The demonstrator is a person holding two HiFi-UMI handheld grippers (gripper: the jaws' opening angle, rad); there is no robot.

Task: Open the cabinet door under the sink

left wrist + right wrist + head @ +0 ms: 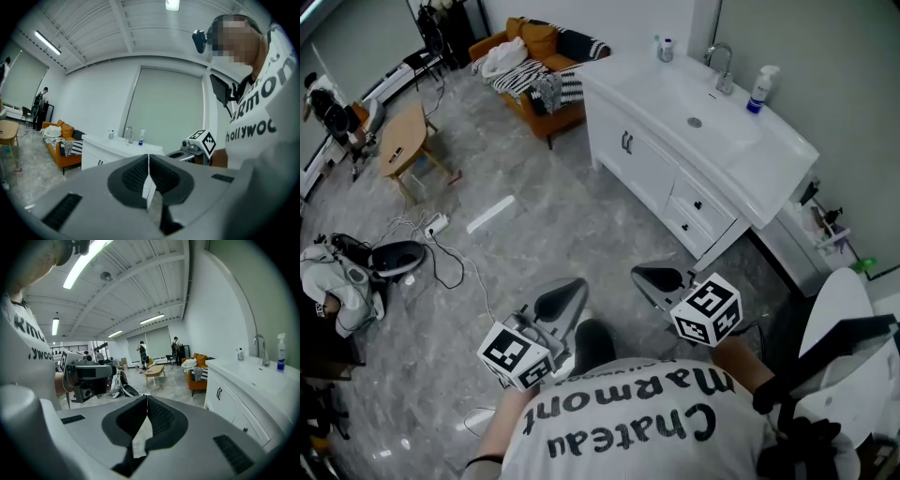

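Ahead on your left you have an orange sofa (555,120) heaped with a striped blanket (534,80) and a white cloth (502,58). A wooden coffee table (401,139) stands near it on the grey floor (544,234). A power strip (437,224) and its cable lie closer to you. A spray bottle (760,90) stands upright by the wall on your right, and a person (142,352) stands far across the room.

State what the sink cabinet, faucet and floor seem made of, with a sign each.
Sink cabinet: likely painted wood or board, smooth white panelled doors.
Faucet: metal, chrome-like shine.
Floor: polished stone or marble-look tile, grey veining, glossy reflections.
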